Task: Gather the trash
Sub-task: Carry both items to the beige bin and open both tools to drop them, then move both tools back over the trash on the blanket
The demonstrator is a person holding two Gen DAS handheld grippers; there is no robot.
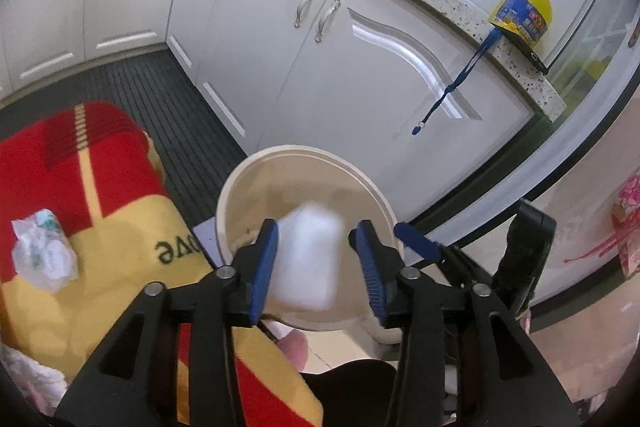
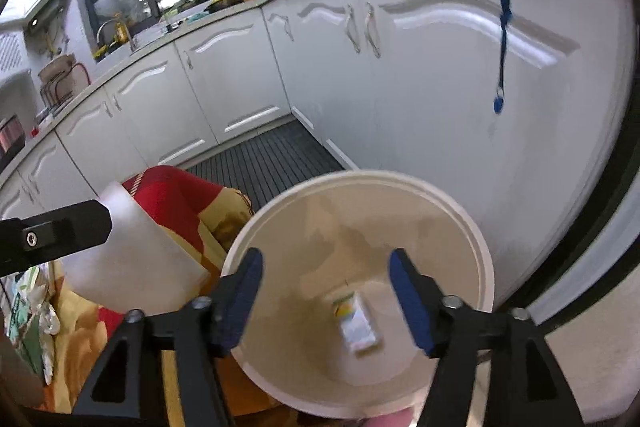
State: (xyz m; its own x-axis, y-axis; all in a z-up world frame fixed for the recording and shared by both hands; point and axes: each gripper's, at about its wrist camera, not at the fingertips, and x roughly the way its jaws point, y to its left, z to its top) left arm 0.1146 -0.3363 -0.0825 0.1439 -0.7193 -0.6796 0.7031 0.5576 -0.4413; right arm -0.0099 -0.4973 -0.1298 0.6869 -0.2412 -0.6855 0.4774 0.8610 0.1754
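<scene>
Hovering over the bin (image 1: 240, 195), we have the left hand-held gripper (image 1: 316, 263) apart around a white piece (image 1: 310, 255), seemingly loose. Our right hand-held gripper (image 2: 326, 299) is apart, empty; a packet (image 2: 358, 323) lies inside. A wrapper (image 1: 42, 251) remains on the blanket (image 1: 120, 227).

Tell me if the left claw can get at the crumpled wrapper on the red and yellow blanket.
Probably yes. The crumpled wrapper lies exposed on the blanket, nothing covering it. The left claw stands open above the bin, a blurred white piece between its jaws, seemingly dropping.
</scene>
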